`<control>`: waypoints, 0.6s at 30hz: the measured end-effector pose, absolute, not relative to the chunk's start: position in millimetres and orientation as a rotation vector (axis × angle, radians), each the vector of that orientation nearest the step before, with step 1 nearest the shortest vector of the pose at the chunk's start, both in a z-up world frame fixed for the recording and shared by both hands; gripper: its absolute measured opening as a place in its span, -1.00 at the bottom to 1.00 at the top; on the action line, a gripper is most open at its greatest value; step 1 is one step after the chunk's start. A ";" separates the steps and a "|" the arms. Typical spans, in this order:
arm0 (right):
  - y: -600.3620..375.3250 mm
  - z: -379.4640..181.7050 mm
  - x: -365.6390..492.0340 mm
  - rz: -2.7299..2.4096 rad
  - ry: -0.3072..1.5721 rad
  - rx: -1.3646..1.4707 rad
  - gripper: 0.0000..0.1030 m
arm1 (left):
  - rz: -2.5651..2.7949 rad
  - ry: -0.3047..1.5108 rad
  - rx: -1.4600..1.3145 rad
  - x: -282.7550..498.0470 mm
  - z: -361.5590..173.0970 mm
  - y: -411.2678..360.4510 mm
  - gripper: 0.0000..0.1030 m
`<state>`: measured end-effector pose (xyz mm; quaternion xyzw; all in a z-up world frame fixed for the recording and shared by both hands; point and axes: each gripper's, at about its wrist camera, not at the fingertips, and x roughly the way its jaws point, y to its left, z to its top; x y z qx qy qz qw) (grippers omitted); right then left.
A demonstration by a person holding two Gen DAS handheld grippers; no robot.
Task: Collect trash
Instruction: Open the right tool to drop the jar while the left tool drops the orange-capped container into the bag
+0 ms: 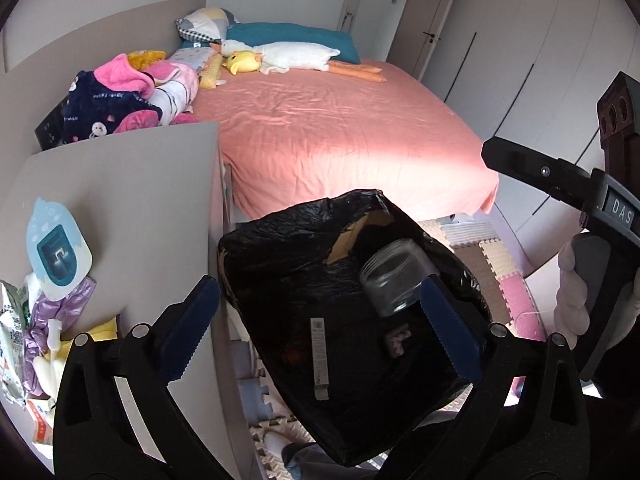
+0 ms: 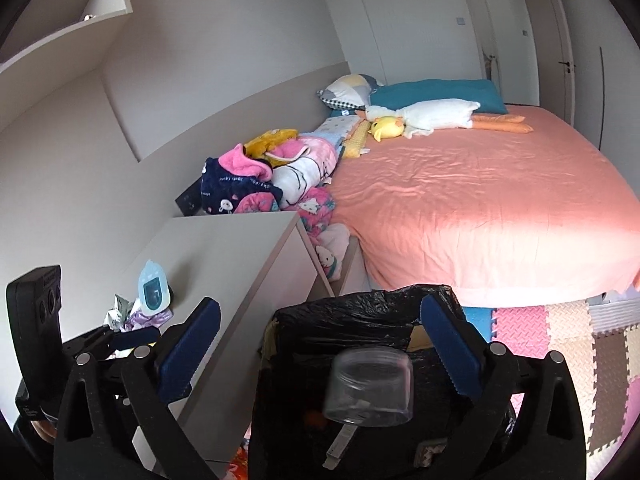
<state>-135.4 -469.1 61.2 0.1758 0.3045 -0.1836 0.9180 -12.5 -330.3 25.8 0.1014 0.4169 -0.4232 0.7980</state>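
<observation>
A bin lined with a black bag point(image 1: 304, 280) stands on the floor between the nightstand and the bed; it also shows in the right wrist view point(image 2: 360, 308). A clear plastic jar point(image 1: 396, 276) is over the bin's mouth, blurred, touching neither gripper; it also shows in the right wrist view point(image 2: 370, 386). A grey strip point(image 1: 319, 356) lies inside the bin. My left gripper point(image 1: 320, 332) is open and empty above the bin. My right gripper point(image 2: 320, 352) is open and empty above the bin, the jar just below its fingers. Loose wrappers point(image 1: 44, 320) lie on the nightstand point(image 1: 152, 184).
A blue-and-white packet point(image 1: 56, 252) lies on the nightstand beside the wrappers. The bed with a pink sheet point(image 1: 340, 128) carries plush toys and piled clothes point(image 1: 120, 96). Foam puzzle mats point(image 2: 560, 344) cover the floor. Wardrobe doors point(image 1: 520, 52) stand at the right.
</observation>
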 end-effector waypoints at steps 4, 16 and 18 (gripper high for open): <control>-474.5 60.2 -136.9 -0.398 0.631 0.363 0.94 | -0.904 0.898 0.229 -13.2 25.4 -331.1 0.88; -462.1 53.9 -123.5 -0.350 0.650 0.344 0.94 | -0.864 0.918 0.217 -10.5 21.9 -319.4 0.88; -459.0 52.5 -120.3 -0.336 0.656 0.341 0.94 | -0.849 0.921 0.212 -11.1 22.0 -316.0 0.88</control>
